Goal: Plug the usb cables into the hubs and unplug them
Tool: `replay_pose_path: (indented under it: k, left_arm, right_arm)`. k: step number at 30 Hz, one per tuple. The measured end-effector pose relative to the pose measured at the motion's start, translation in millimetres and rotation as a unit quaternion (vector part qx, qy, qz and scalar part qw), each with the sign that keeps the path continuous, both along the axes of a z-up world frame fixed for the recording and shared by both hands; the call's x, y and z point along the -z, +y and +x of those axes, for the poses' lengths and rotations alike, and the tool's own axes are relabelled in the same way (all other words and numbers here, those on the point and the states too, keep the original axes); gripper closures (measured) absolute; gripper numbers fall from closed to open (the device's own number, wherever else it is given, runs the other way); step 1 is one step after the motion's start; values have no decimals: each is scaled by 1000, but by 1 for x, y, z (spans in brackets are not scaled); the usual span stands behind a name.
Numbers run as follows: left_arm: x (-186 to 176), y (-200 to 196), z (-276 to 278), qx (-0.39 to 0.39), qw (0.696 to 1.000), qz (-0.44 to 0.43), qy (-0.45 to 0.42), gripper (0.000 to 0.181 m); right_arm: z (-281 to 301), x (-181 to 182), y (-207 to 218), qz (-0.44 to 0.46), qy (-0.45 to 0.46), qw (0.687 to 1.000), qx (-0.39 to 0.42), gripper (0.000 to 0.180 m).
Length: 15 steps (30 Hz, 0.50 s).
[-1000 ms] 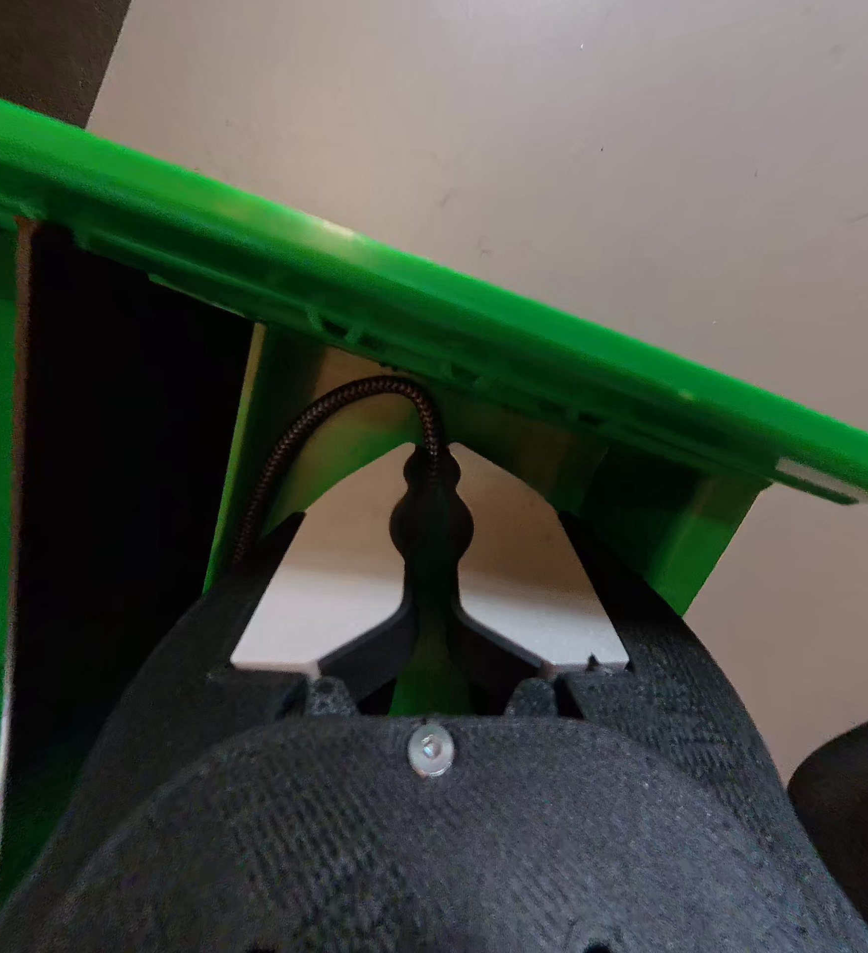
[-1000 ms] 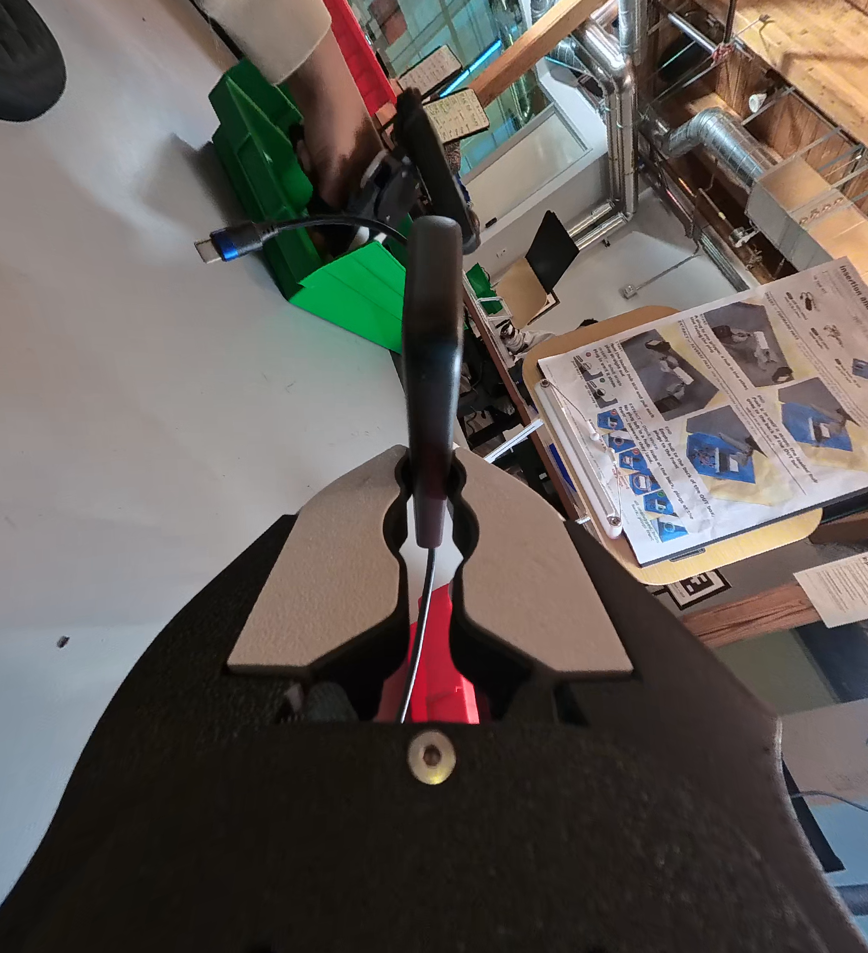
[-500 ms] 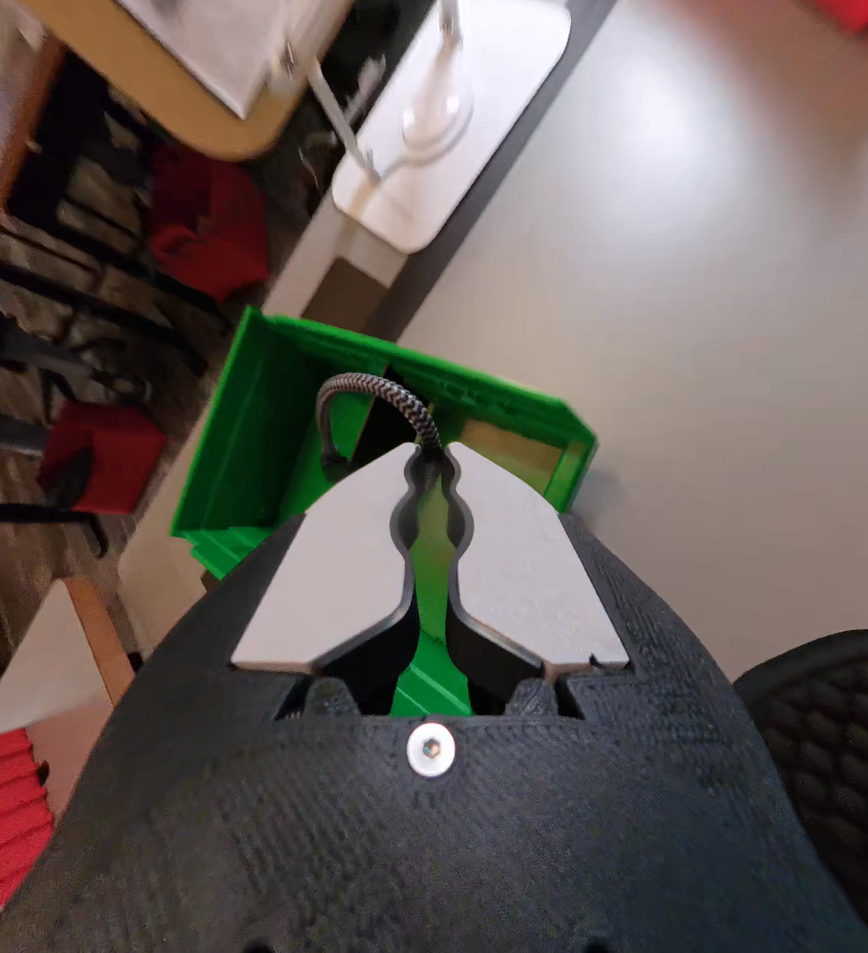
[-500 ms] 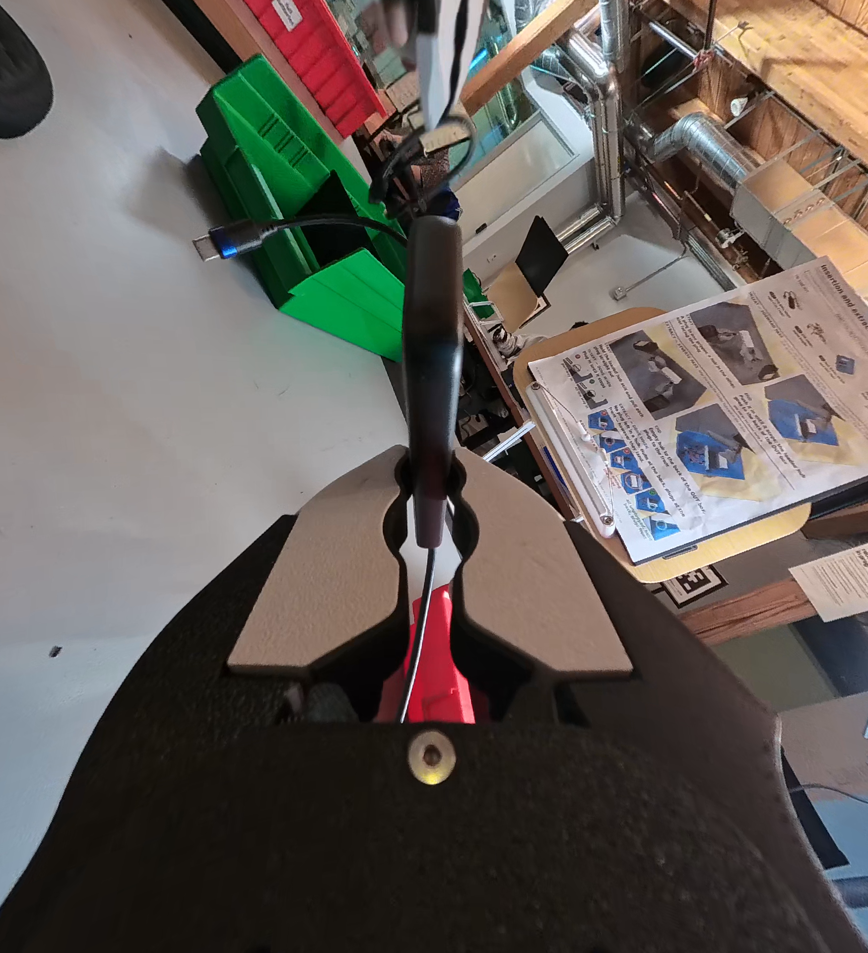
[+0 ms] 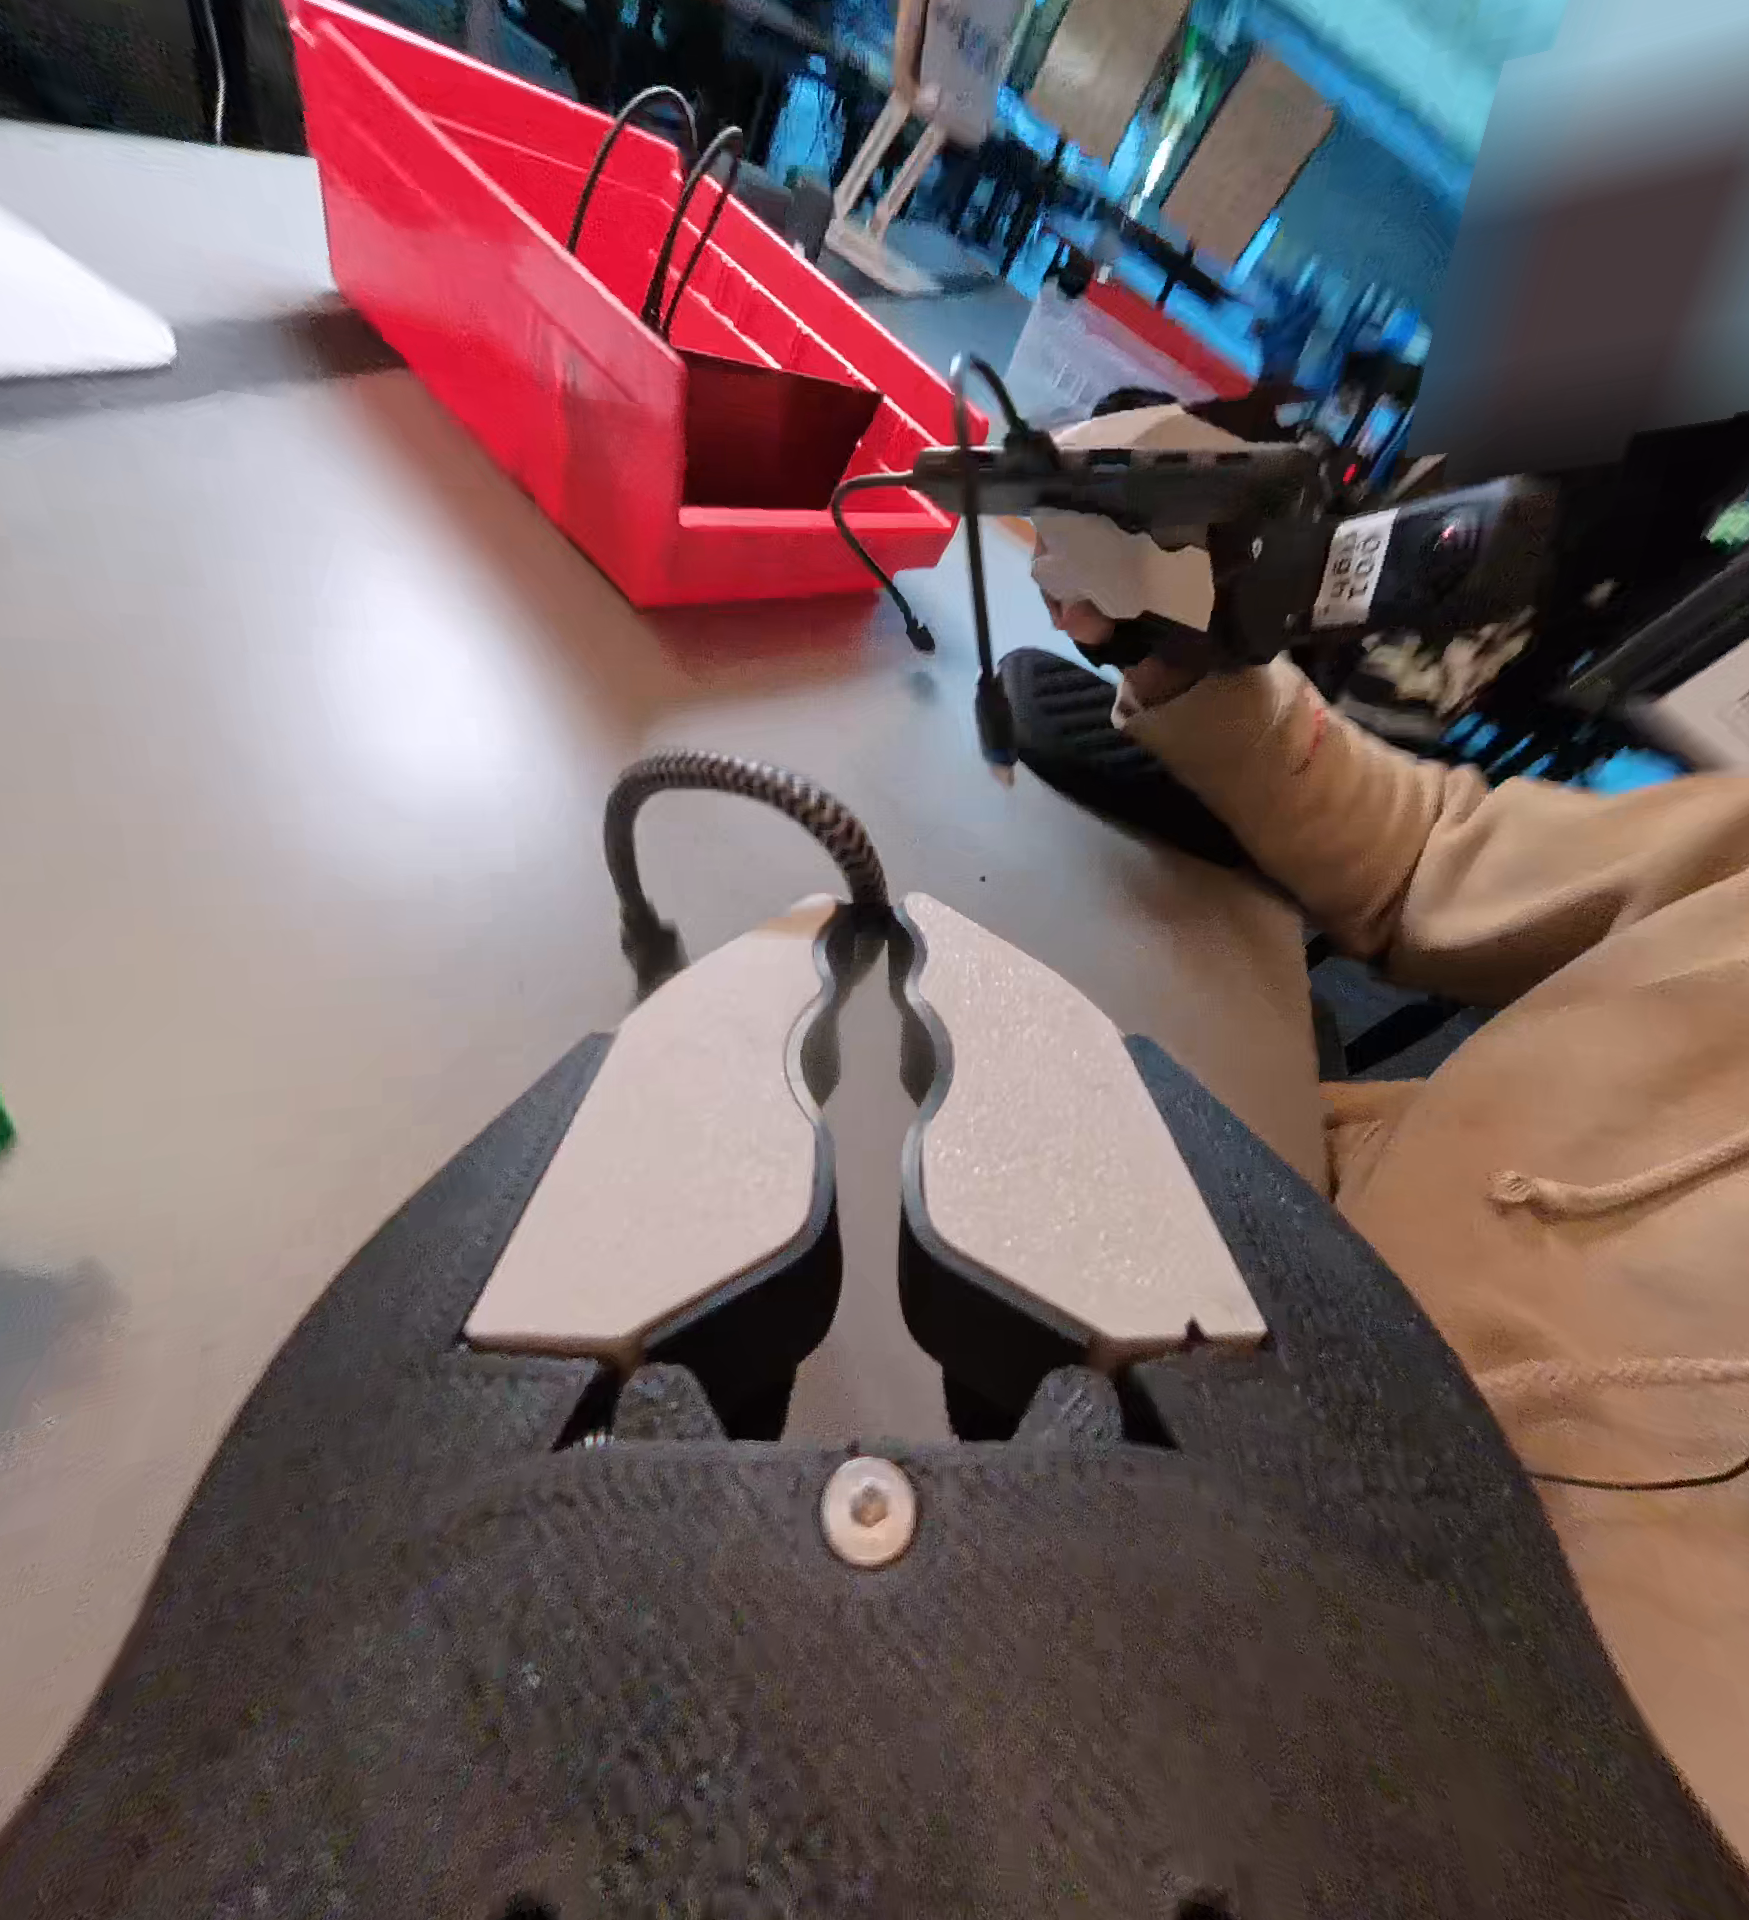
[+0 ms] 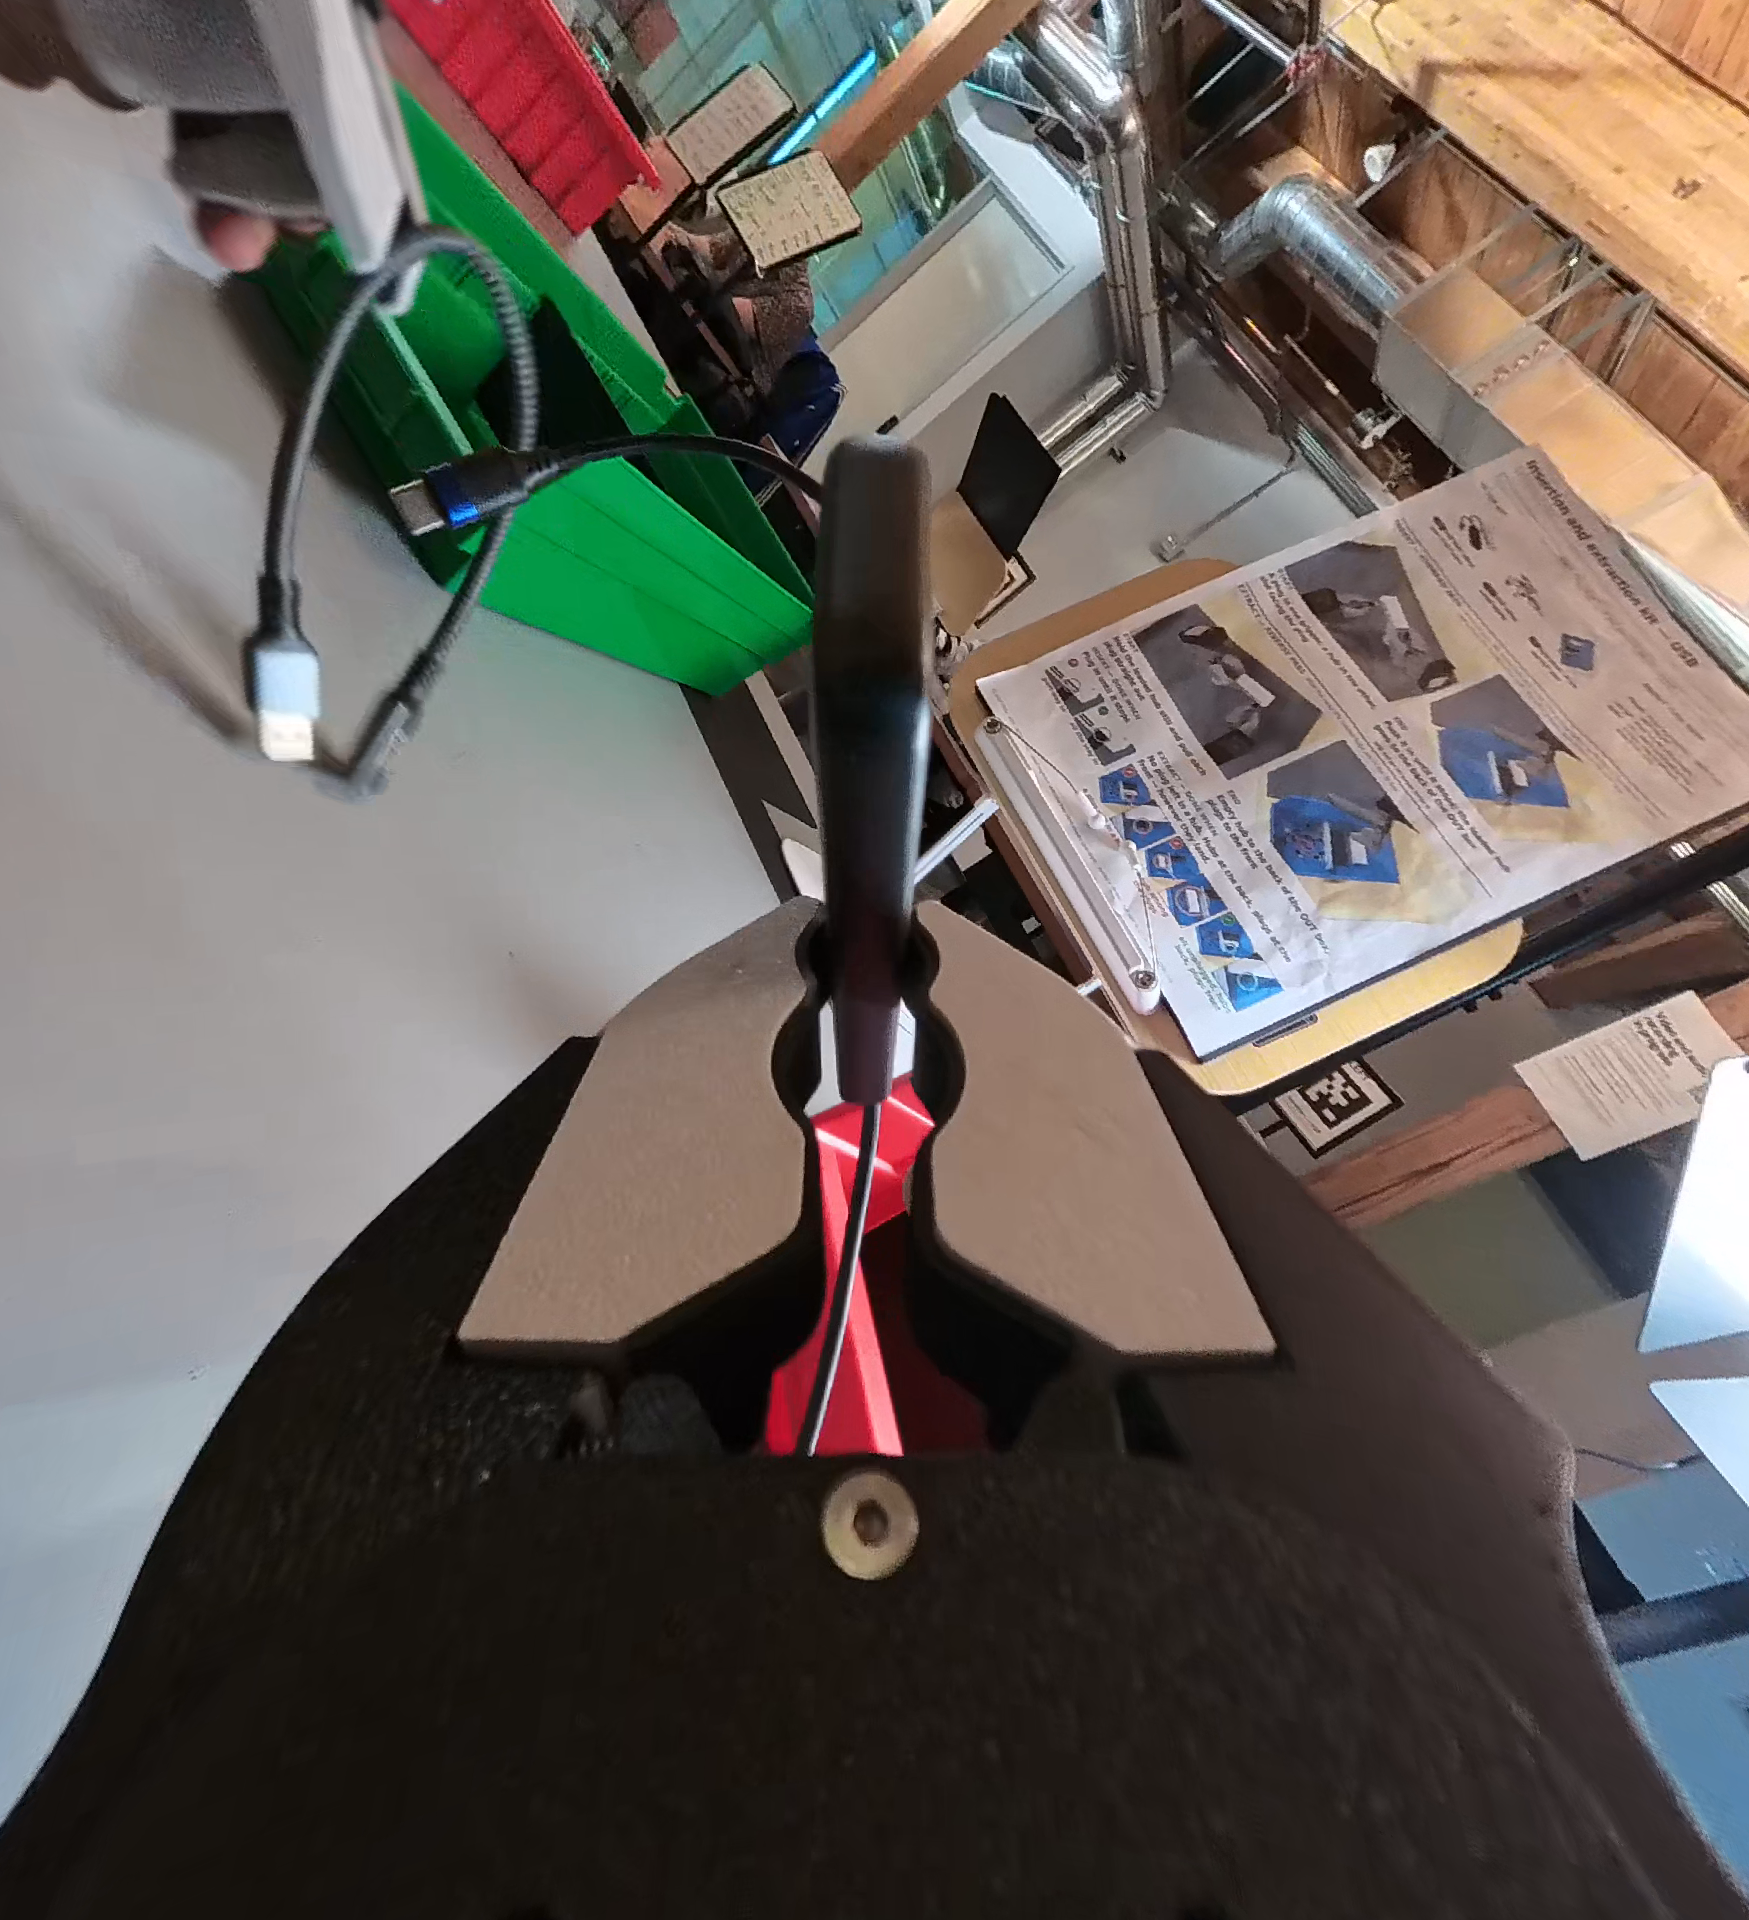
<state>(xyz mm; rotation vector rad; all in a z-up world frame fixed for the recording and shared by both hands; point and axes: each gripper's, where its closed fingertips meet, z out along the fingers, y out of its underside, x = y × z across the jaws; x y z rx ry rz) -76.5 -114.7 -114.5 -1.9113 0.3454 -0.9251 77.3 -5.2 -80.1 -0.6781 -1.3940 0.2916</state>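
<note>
Left gripper (image 5: 868, 914) fingers pinched on braided cable (image 5: 745, 790), up above grey table (image 5: 226, 727). Cable loops over, both plug ends hang. Right gripper (image 6: 870, 935) fingers squeezed on black hub (image 6: 870, 665), held up in air. Red bin (image 5: 558, 343) behind, green bin (image 6: 579, 520) far side.

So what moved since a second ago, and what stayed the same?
The left gripper swung away from the green bin and out over the table, carrying the braided cable pinched at its fingertips toward the right gripper. In the right wrist view the cable now dangles close by. The right gripper stayed shut on the black hub.
</note>
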Motion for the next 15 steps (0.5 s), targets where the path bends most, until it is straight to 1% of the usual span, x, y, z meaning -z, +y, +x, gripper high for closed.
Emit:
replay_pose_path:
  k: [1, 5, 7, 9, 11, 13, 15]
  left_arm:
    - [12, -2, -6, -12, 1000, -22, -4, 175]
    - [45, -17, -31, -40, 995, -65, 69, 174]
    - [55, -23, -43, -48, 988, -82, 122, 172]
    - [64, -23, -61, -77, 973, -84, 201, 166]
    - [65, -20, -77, -105, 953, -69, 276, 160]
    - [58, -15, -79, -116, 945, -49, 301, 156]
    - [52, -10, -70, -102, 946, -30, 307, 155]
  right_arm:
    - [1, 0, 1, -1, 1, 1000, 1, 167]
    - [0, 1, 1, -4, 0, 1000, 0, 167]
    - [0, 2, 1, -3, -2, 1000, 0, 167]
    - [-1, 2, 1, -3, -3, 1000, 1, 167]
    - [-1, 2, 1, -3, -3, 1000, 1, 167]
    - [-1, 2, 1, -4, -4, 1000, 1, 167]
    - [-1, 3, 1, -5, -5, 1000, 1, 167]
